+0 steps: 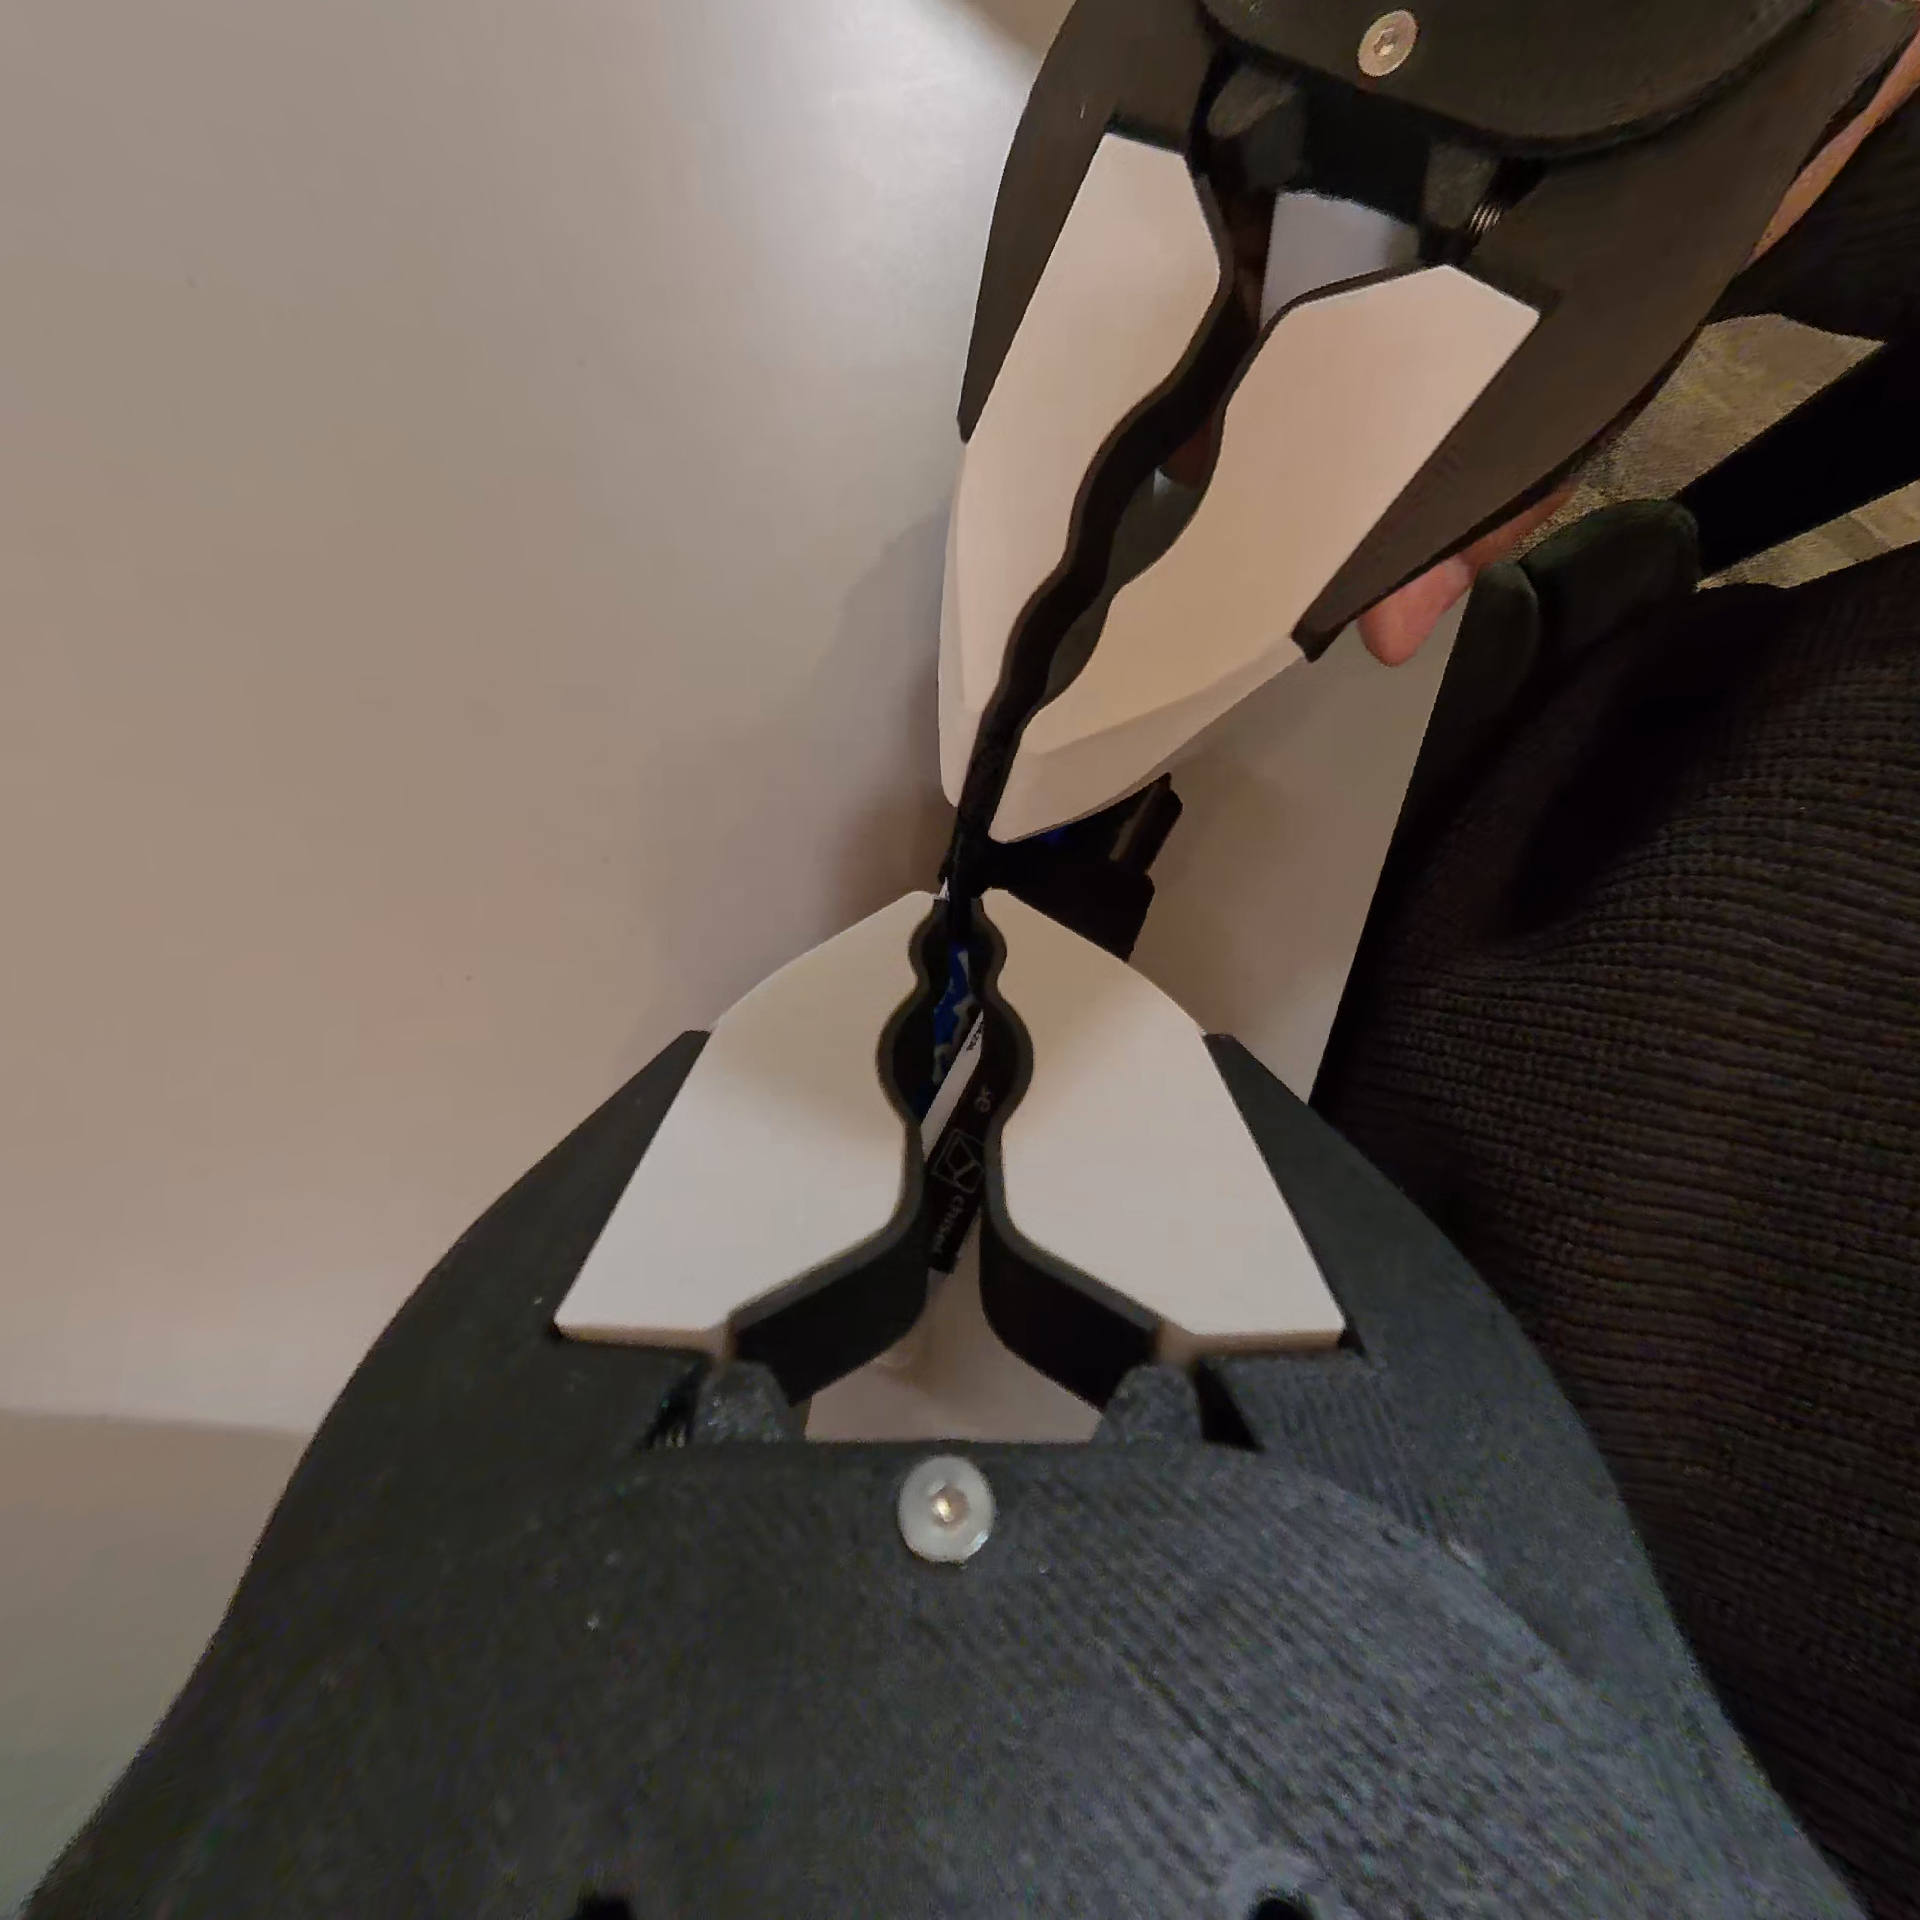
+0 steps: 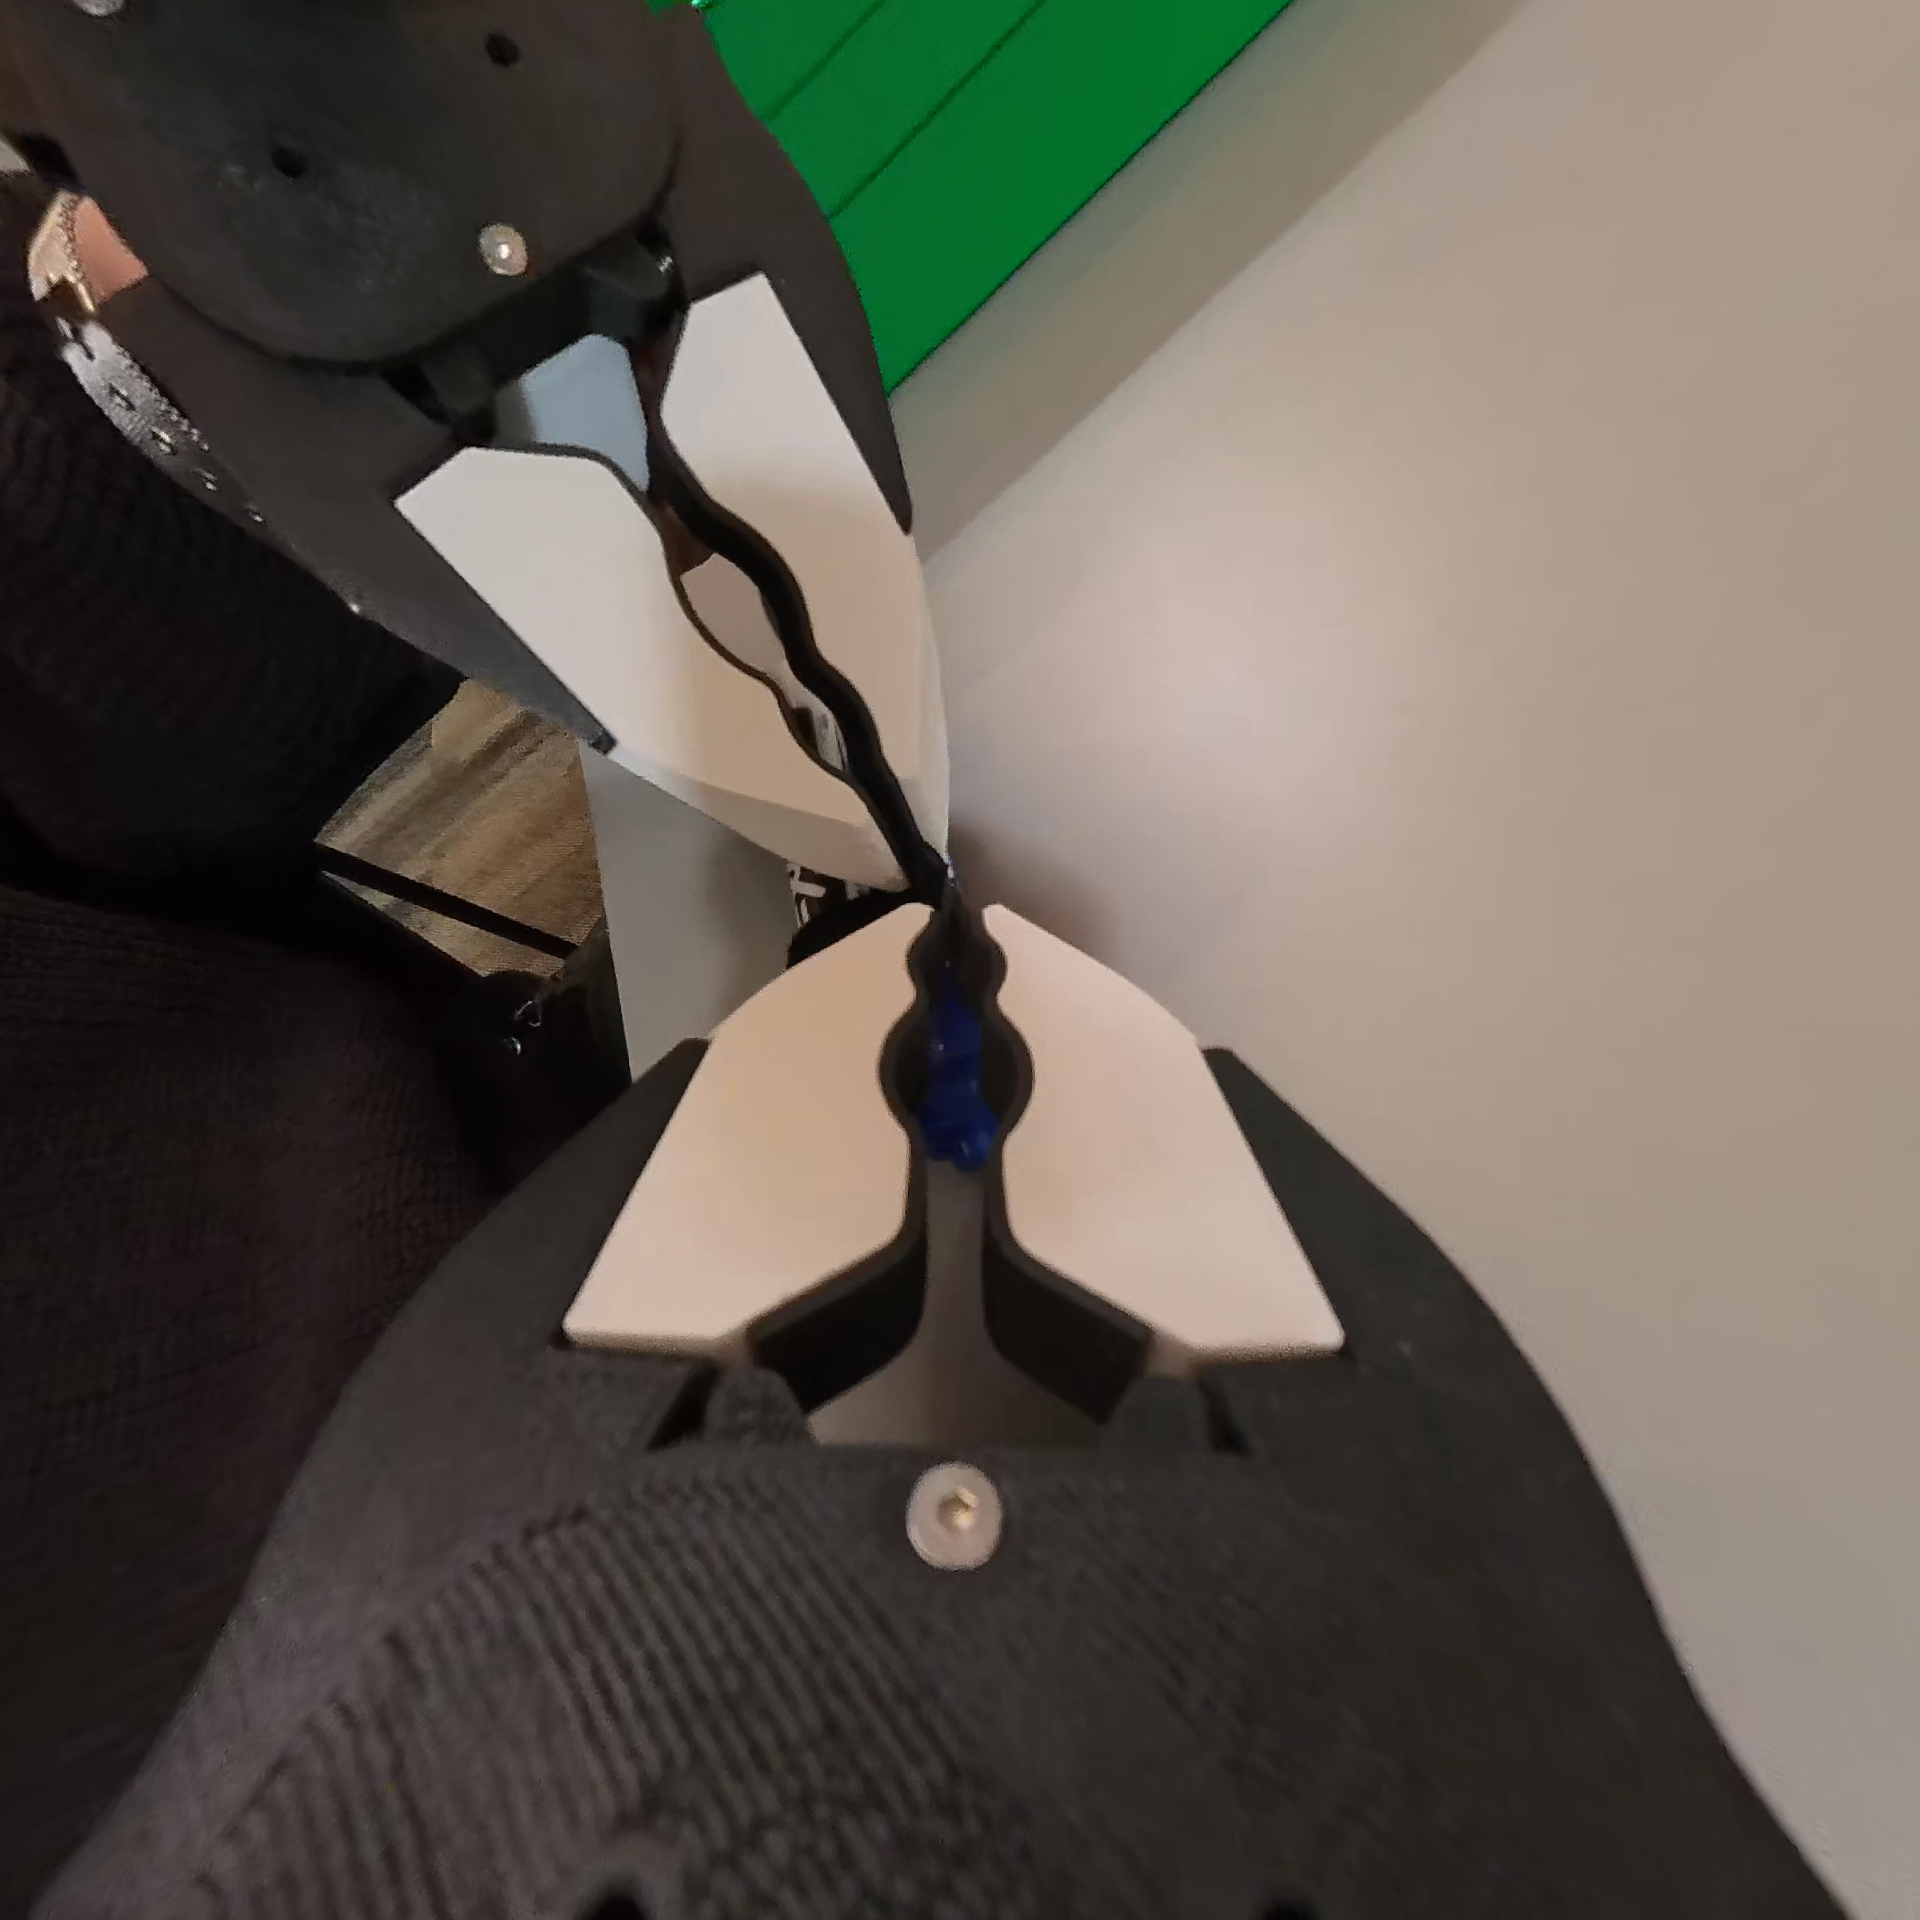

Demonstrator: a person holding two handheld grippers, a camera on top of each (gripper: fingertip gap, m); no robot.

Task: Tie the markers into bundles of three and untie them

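Note:
My left gripper and my right gripper meet tip to tip above a white table. Both are shut on the same thin black strap, which runs between their tips. In the left wrist view a blue and white tag on the strap sits in the gap between the left jaws. In the right wrist view my right gripper pinches the strap at its tips, with a crumpled blue piece lying between its jaws. The left gripper comes in from the upper left.
A person's dark knit sleeve fills the right side of the left wrist view and the left side of the right wrist view. A thumb rests on the right gripper. A green panel stands beyond the table's far edge. Carpeted floor shows below. My left and right fingertips are right by each other. Between my left fingertips and the green panel there is roughly 20 cm.

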